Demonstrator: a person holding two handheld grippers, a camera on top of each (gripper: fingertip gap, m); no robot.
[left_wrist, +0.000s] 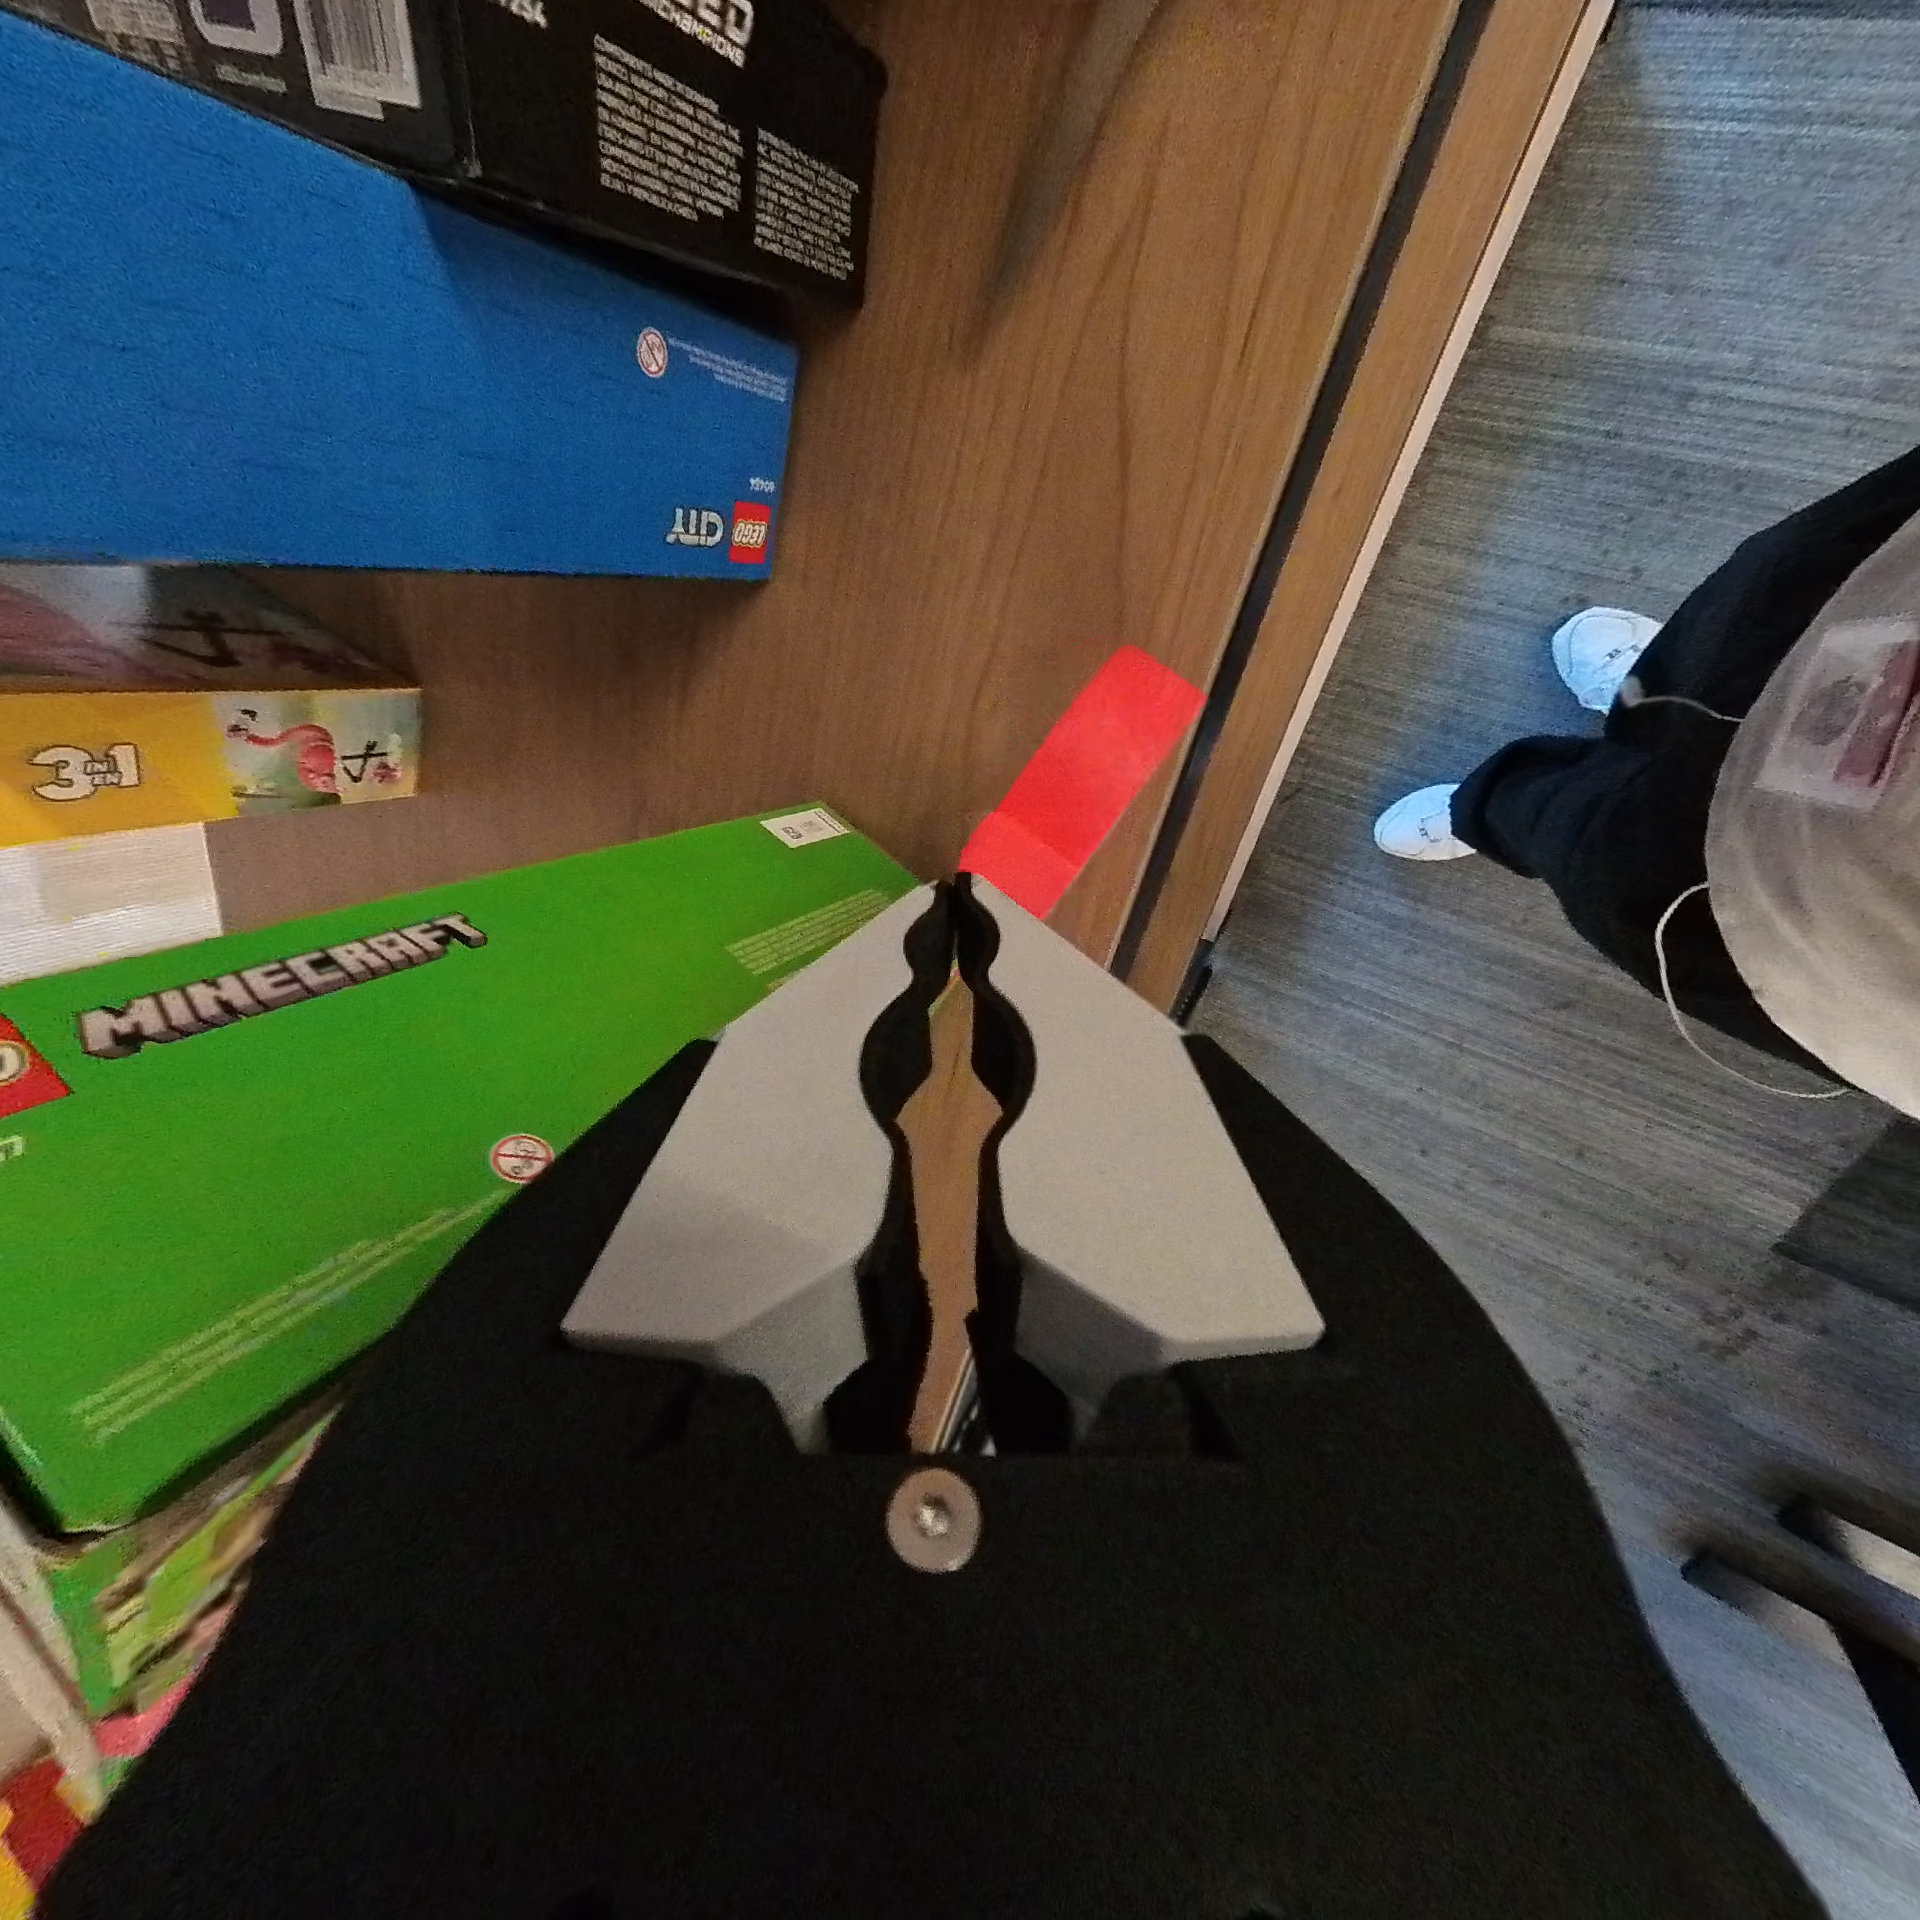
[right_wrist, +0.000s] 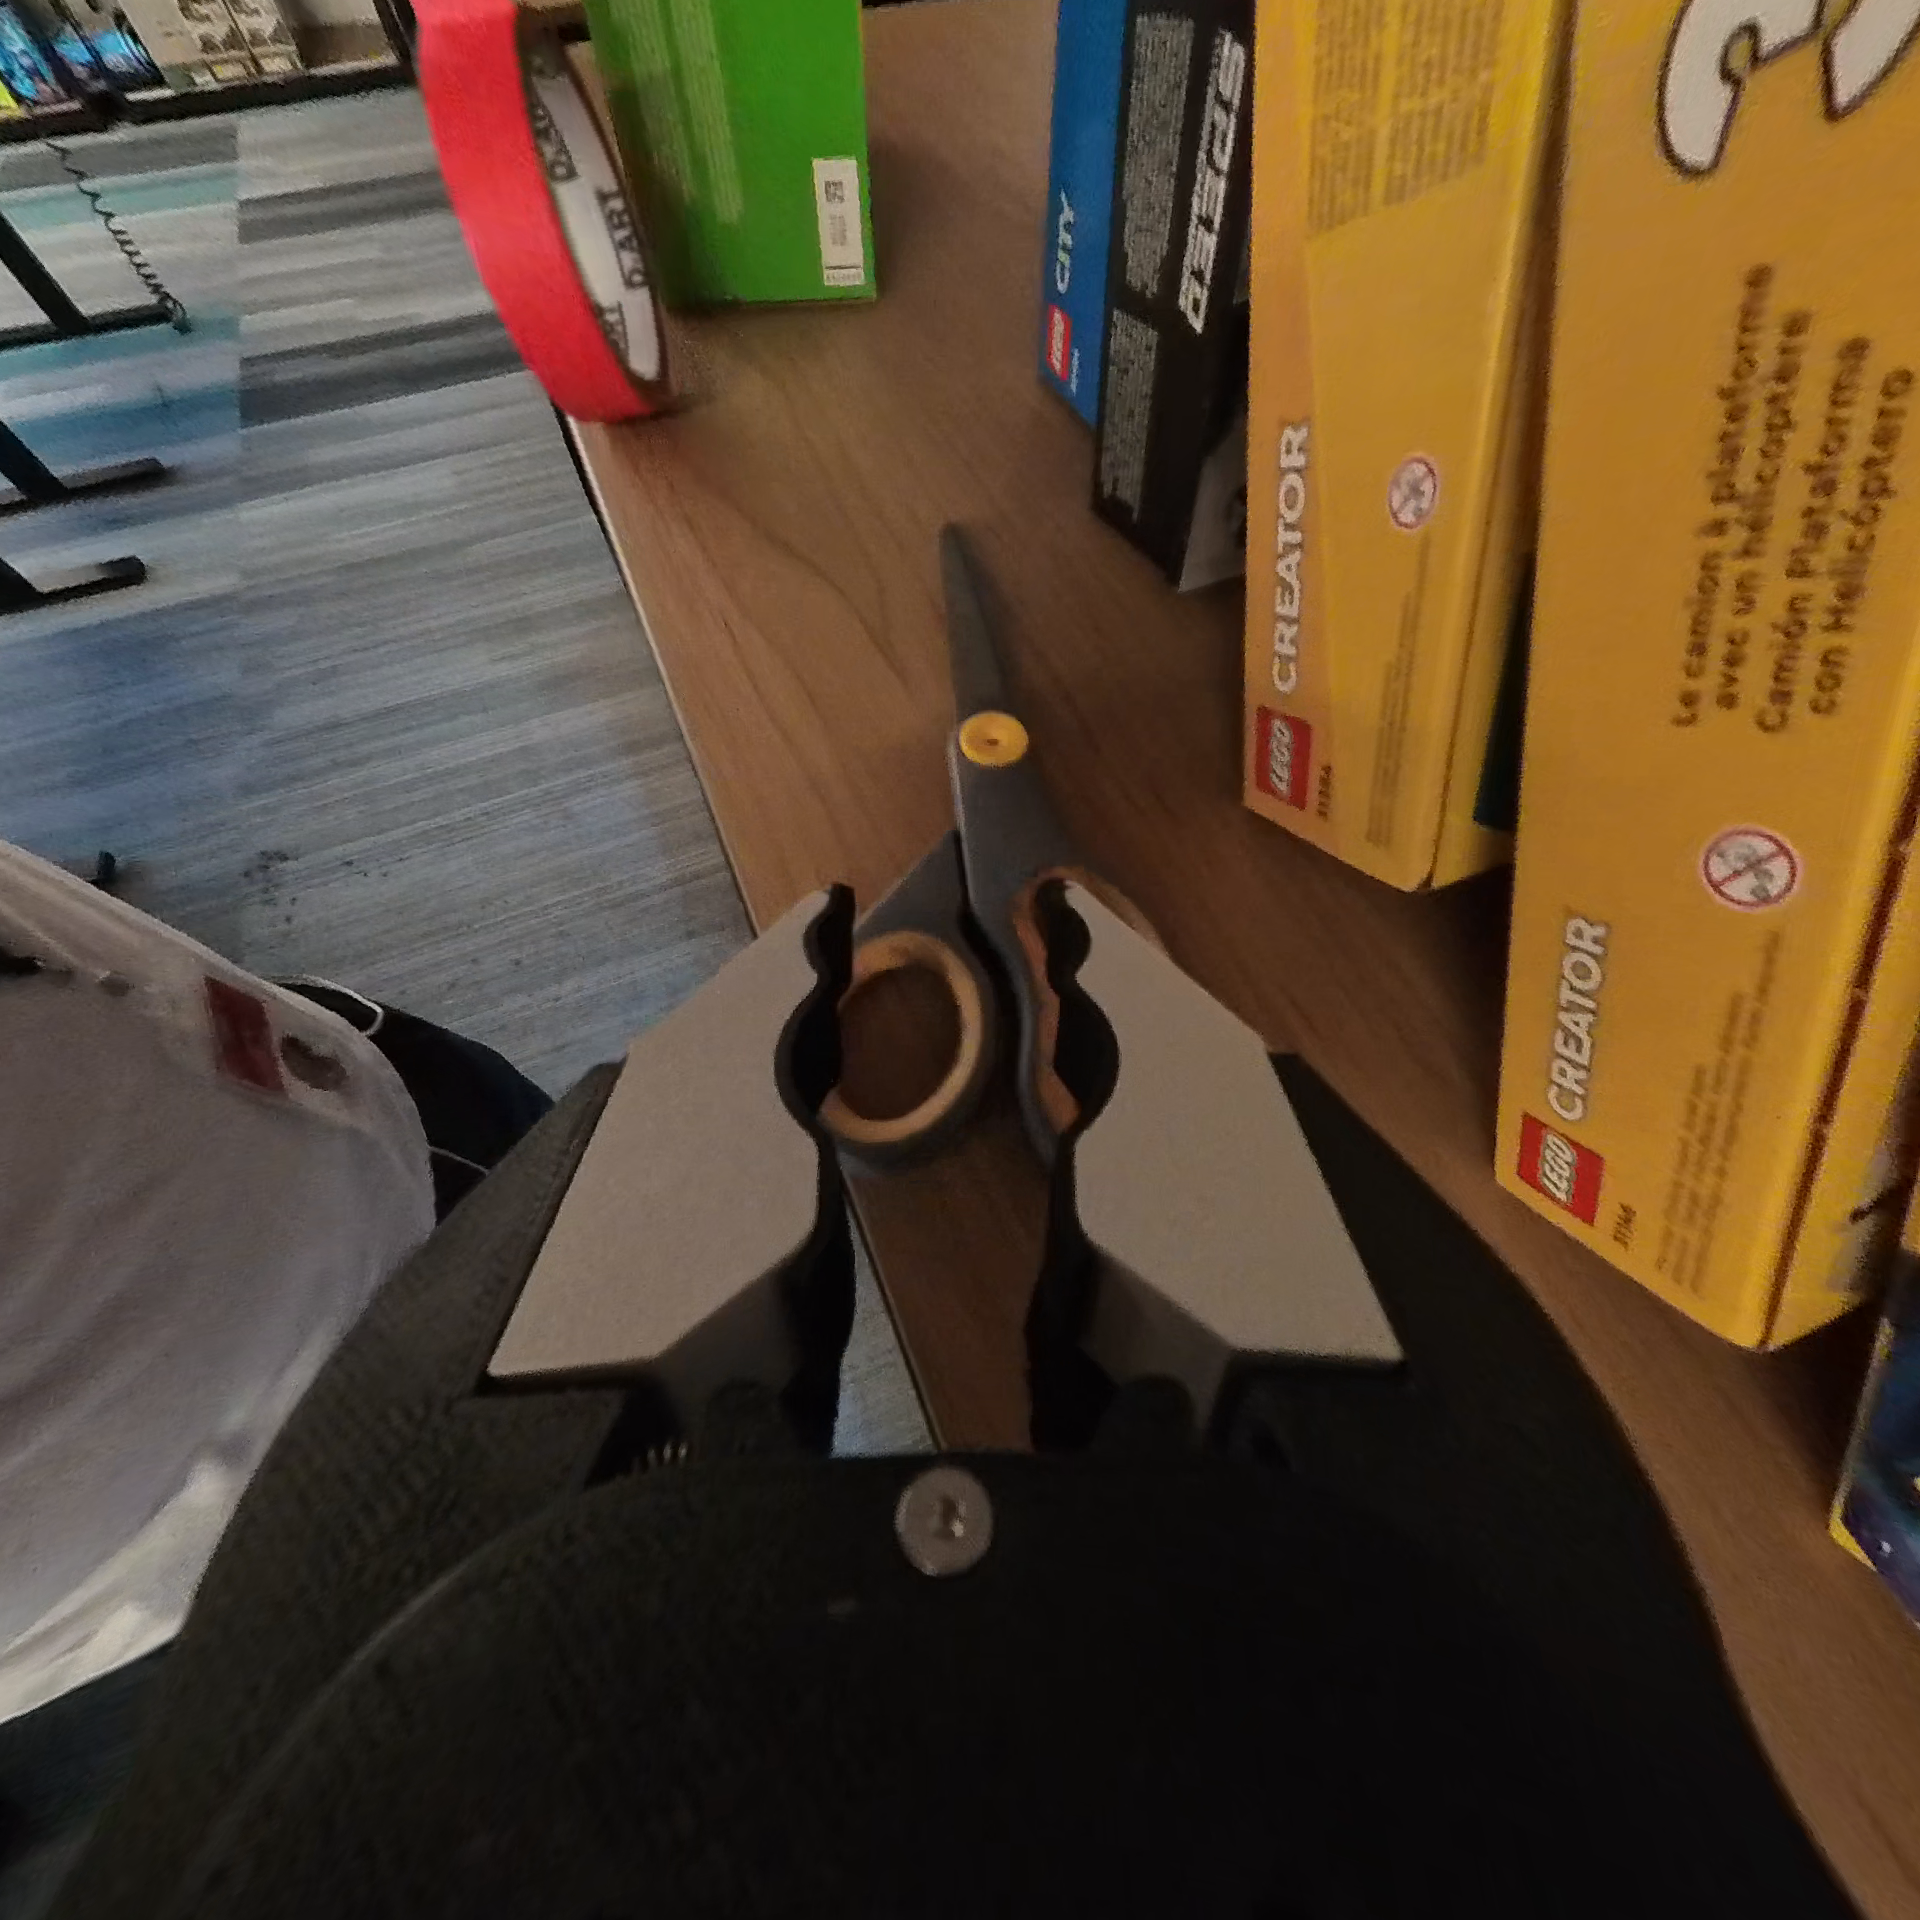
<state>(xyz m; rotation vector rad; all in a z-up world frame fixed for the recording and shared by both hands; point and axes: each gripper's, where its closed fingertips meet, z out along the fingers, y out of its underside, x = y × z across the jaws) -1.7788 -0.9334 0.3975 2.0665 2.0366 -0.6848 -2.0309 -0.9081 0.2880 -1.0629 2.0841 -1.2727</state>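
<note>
My left gripper (left_wrist: 957, 885) is shut, and its tips pinch the near end of a red tape roll (left_wrist: 1086, 769) seen edge-on by the edge of the wooden table (left_wrist: 987, 499). In the right wrist view the red tape roll (right_wrist: 520, 218) stands upright on the table (right_wrist: 821, 499) at its left edge, top cut off. My right gripper (right_wrist: 945, 904) is shut on the handles of grey scissors (right_wrist: 982, 665) with a yellow pivot. The closed blades point away over the table. Each handle touches a finger.
Toy boxes crowd the table: a green one (left_wrist: 416, 1091) (right_wrist: 748, 145), a blue one (left_wrist: 364, 364), a black one (left_wrist: 675, 135), and yellow ones (right_wrist: 1382, 468) (right_wrist: 1714, 727) upright at the right. Grey carpet (right_wrist: 364, 675) lies beyond the edge. A person's legs and white shoes (left_wrist: 1600, 644) are there. Some 30 cm of space lies between my two pairs of fingers.
</note>
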